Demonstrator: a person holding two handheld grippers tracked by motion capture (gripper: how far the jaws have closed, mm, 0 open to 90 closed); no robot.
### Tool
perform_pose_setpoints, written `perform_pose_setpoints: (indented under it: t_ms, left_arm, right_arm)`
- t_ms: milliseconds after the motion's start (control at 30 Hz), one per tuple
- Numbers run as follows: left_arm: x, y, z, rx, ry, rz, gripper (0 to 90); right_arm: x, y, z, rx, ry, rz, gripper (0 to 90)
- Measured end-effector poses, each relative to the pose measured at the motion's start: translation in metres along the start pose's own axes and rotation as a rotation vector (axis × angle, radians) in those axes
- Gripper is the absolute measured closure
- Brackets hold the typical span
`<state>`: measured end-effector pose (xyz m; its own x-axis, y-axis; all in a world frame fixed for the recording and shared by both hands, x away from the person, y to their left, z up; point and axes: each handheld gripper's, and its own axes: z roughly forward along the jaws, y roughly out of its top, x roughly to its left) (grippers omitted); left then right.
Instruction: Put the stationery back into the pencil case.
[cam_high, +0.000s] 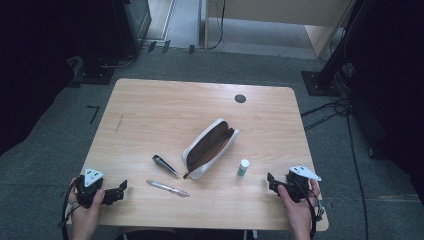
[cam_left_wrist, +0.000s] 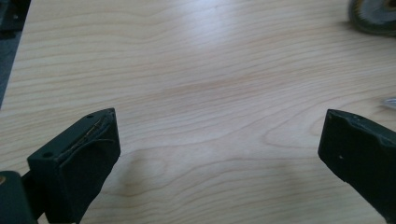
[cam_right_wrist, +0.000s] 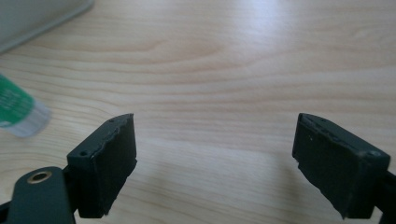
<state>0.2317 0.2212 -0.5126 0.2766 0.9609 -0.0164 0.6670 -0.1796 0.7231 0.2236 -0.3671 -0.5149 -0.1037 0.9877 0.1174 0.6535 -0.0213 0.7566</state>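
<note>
An unzipped white pencil case (cam_high: 210, 148) with a dark brown inside lies slantwise in the middle of the wooden table (cam_high: 150, 110). To its left lie a short dark pen-like object (cam_high: 165, 165) and a silver pen (cam_high: 168, 188). A small white and green tube (cam_high: 243, 167) stands to its right, and its blurred end (cam_right_wrist: 18, 112) lies at the left edge of the right gripper view. My left gripper (cam_high: 122, 189) rests near the front left corner, open over bare wood (cam_left_wrist: 219, 154). My right gripper (cam_high: 270, 182) sits at the front right, open, nothing between its jaws (cam_right_wrist: 215, 163).
A round dark grommet (cam_high: 240, 98) sits near the table's far edge. Beyond the table stand dark stands (cam_high: 320, 80), cables (cam_high: 330, 110) on grey carpet and a wooden panel (cam_high: 280, 12). A grey round object (cam_left_wrist: 373, 16) shows at the top right of the left gripper view.
</note>
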Motion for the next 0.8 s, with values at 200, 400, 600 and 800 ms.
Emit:
perform_pose_setpoints:
  t_ms: [200, 400, 600, 800]
  left_arm:
    - [0.001, 0.0, 0.009, 0.049, 0.059, -0.007, 0.0]
    - [0.002, 0.0, 0.009, 0.055, 0.058, -0.02, 0.0]
    - [0.002, 0.0, 0.009, 0.054, 0.054, -0.018, 0.0]
    - [0.002, 0.0, 0.009, 0.055, 0.049, -0.01, 0.0]
  right_arm:
    - [0.021, 0.013, -0.01, -0.036, 0.047, -0.034, 13.4]
    - [0.037, 0.024, -0.019, -0.069, 0.11, -0.041, 13.8]
    - [0.049, 0.03, -0.029, -0.098, 0.167, -0.046, 21.9]
    - [0.063, 0.037, -0.038, -0.129, 0.214, -0.078, 25.6]
